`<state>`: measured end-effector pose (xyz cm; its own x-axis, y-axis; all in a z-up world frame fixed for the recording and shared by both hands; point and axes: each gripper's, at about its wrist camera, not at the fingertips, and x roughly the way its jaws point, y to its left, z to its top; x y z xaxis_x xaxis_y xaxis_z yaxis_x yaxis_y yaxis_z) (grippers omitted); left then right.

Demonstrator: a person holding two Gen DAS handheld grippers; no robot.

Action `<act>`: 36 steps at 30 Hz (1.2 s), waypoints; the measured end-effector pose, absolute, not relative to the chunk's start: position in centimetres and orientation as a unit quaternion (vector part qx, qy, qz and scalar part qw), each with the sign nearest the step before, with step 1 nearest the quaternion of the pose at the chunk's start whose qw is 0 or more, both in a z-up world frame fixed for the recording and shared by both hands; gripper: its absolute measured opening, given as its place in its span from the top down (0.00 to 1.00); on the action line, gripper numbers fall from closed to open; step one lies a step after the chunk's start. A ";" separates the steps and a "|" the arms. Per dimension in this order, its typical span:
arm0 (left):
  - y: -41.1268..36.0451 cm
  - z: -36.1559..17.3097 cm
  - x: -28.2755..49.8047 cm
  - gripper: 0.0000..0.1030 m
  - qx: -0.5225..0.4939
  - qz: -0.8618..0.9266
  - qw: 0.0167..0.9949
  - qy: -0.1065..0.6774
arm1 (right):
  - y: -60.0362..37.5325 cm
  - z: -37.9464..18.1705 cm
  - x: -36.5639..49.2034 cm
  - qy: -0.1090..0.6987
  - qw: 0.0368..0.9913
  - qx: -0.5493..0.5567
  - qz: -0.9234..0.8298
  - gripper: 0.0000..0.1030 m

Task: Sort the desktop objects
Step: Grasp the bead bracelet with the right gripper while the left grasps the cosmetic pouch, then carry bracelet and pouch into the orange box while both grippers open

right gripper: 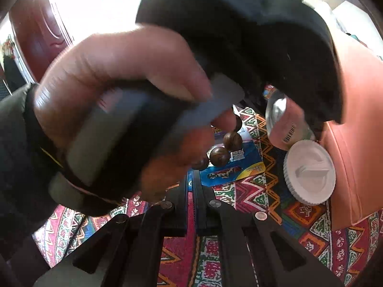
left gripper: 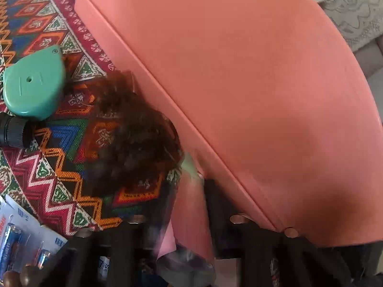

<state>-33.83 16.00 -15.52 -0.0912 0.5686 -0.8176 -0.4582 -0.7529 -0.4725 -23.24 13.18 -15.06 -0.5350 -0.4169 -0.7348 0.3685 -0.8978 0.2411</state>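
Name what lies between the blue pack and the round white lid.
Nothing but bare patterned tablecloth separates the blue pack and the round white lid; the right wrist view shows it.

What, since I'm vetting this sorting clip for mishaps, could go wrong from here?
The bottle in the left hand-held gripper sits close beside the pink box; it may bump the wall or slip. The wooden beads dangling under the hand could snag the battery pack.
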 end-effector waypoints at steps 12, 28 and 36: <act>7.1 -8.8 -30.5 0.82 -0.503 0.817 0.271 -0.083 | 13.6 -14.4 -26.4 -0.023 0.219 0.417 -0.882 0.91; -14.9 -8.3 -17.6 0.82 -0.458 0.859 0.126 -0.194 | -0.4 -22.7 -31.7 0.142 0.261 0.474 -0.829 0.81; -15.1 -7.0 -11.7 0.82 -0.437 0.869 0.117 -0.200 | 3.2 -13.6 -22.7 0.090 0.305 0.441 -0.839 0.81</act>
<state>-11.67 -15.08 -6.99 -0.5903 0.3781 -0.7132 -0.0275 -0.8924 -0.4504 -22.66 3.22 -13.62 -0.4253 -0.4324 -0.7951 0.5904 -0.7984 0.1184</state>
